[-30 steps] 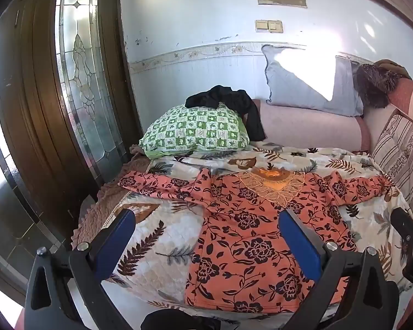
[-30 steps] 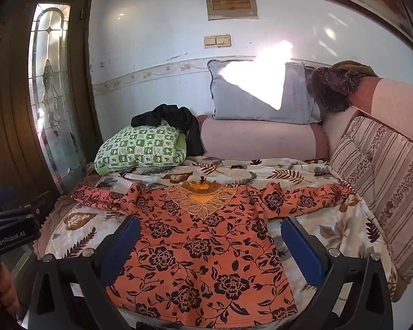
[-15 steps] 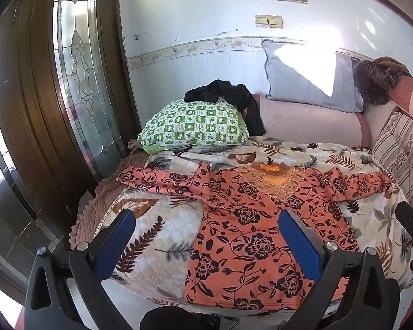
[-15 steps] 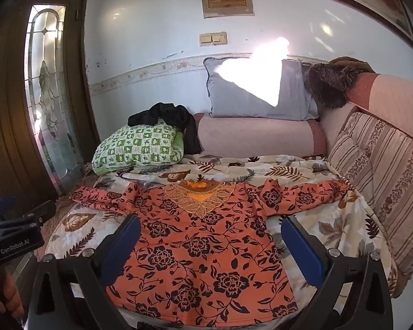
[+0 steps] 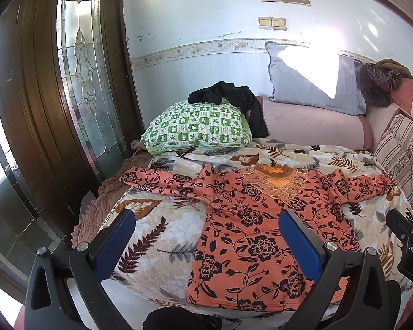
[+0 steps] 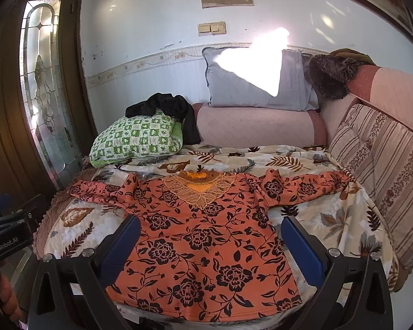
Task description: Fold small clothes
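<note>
Two tools hover above the near edge of the bed (image 6: 330, 214), both released with jaws spread wide and holding nothing. An orange floral shirt (image 6: 201, 236) lies flat on the leaf-print quilt, sleeves spread, beneath and ahead of the right tool (image 6: 209, 242); the left tool (image 5: 206, 236) straddles its left hem side.

Orange long-sleeve top (image 6: 195, 236) with black floral print, lace-trimmed V neckline. Lies flat, front up, unfolded on leaf-print quilt (image 6: 325, 220). Neckline points away from cameras, hem at quilt's near edge. Both sleeves spread out sideways: left one rumpled, reaching toward quilt's brown fringed edge; right one extends toward striped cushion (image 6: 385, 165). Body mostly smooth, slight bunching at shoulders.
</note>
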`<state>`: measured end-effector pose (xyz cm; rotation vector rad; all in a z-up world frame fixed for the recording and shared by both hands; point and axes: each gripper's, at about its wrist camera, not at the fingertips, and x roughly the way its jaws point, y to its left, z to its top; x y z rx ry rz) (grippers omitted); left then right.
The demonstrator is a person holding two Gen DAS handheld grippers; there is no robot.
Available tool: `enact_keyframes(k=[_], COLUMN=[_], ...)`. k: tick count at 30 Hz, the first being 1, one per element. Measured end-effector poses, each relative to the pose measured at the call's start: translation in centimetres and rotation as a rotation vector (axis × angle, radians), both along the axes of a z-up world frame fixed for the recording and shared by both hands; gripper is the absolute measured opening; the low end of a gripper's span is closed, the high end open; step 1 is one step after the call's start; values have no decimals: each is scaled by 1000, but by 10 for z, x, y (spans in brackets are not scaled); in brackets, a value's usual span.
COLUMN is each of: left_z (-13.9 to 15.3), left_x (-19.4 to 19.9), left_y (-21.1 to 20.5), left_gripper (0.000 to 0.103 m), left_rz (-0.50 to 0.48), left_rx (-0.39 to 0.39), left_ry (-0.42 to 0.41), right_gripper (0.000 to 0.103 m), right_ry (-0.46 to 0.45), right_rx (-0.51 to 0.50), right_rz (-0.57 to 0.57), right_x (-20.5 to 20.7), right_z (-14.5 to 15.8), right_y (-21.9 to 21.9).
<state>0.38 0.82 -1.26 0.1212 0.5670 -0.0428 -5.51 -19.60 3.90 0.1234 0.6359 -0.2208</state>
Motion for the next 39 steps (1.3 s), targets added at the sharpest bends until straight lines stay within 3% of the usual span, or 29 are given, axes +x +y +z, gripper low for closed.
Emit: enact_keyframes(k=[39], left_z=[-7], left_x=[6], left_y=[1], left_gripper=[103], left_rz=[-9], left_rx=[0], left_ry=[12], right_gripper=[103], right_ry=[33], right_rx=[22], right_rz=[-2], right_x=[10], right_z=[-12], right_y=[3])
